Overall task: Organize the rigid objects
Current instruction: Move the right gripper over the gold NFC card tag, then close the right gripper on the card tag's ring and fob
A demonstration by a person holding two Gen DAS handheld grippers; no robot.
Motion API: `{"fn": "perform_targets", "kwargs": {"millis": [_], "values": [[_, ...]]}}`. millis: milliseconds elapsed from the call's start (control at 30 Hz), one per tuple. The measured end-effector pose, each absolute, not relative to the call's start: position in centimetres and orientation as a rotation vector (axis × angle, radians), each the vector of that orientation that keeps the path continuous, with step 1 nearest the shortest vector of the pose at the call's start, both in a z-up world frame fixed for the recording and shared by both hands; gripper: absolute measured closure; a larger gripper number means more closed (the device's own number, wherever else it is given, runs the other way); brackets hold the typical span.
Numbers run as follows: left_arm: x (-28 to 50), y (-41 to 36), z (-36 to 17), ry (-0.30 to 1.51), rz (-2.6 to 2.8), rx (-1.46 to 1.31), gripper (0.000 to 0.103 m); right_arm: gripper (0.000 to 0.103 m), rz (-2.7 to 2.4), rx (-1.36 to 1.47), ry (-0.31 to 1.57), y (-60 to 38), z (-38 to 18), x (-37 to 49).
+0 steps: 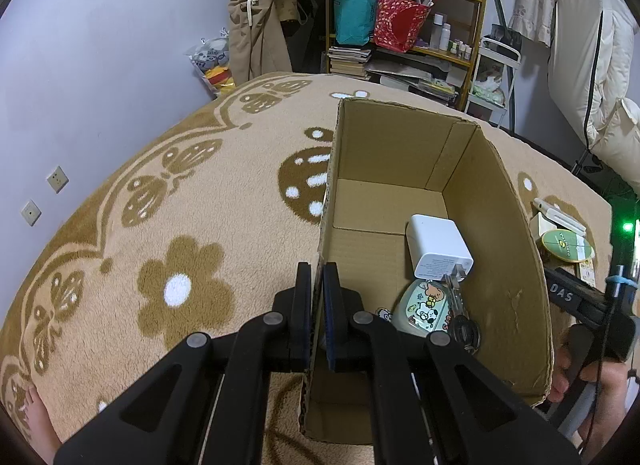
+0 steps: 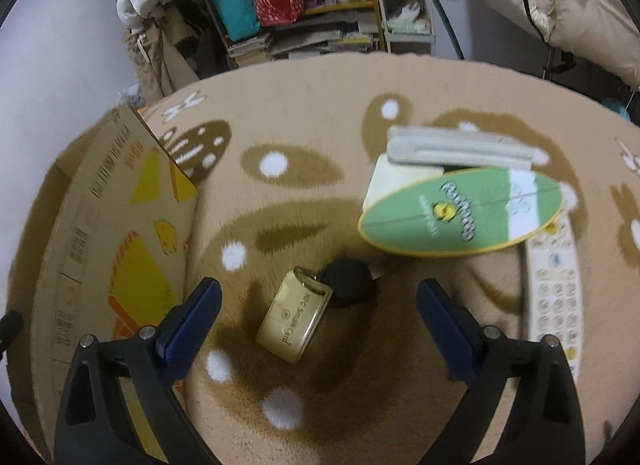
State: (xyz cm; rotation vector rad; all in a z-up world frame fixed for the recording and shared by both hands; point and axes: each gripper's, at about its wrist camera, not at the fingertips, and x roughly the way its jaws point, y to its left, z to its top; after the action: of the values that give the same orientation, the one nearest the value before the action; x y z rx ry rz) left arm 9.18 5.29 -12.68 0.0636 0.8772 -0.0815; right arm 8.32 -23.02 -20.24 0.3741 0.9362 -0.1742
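The left gripper (image 1: 317,289) clamps the cardboard box (image 1: 508,265) wall. Inside the box: white charger (image 1: 436,245), sticker-covered case (image 1: 424,307). Right of the box, the right gripper (image 2: 320,305), jaws wide, hovers over a gold tag (image 2: 294,315), near the green tin (image 2: 464,215).

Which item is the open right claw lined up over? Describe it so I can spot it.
On the brown patterned blanket, right of the cardboard box, lies a gold tag beside a black fob. It is the only shiny gold rectangle, with printed lettering.

A gold tag (image 2: 294,315) with a black fob (image 2: 347,280) lies flat on the rug; the open cardboard box (image 1: 508,265) holds a white charger (image 1: 436,245).
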Motion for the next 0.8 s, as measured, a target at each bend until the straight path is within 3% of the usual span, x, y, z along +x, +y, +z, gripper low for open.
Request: {"fn": "perform_targets", "kwargs": {"millis": [500,800], "values": [[9.2,5.3,-12.7,0.877,-0.082,0.063,0.098,0.000,-0.249,0.310,0.936,-22.1,-21.8,8.8],[9.2,5.3,-12.7,0.877,-0.080,0.070,0.098,0.011,-0.309,0.267,0.956,-21.9,-21.7,8.9]]}}
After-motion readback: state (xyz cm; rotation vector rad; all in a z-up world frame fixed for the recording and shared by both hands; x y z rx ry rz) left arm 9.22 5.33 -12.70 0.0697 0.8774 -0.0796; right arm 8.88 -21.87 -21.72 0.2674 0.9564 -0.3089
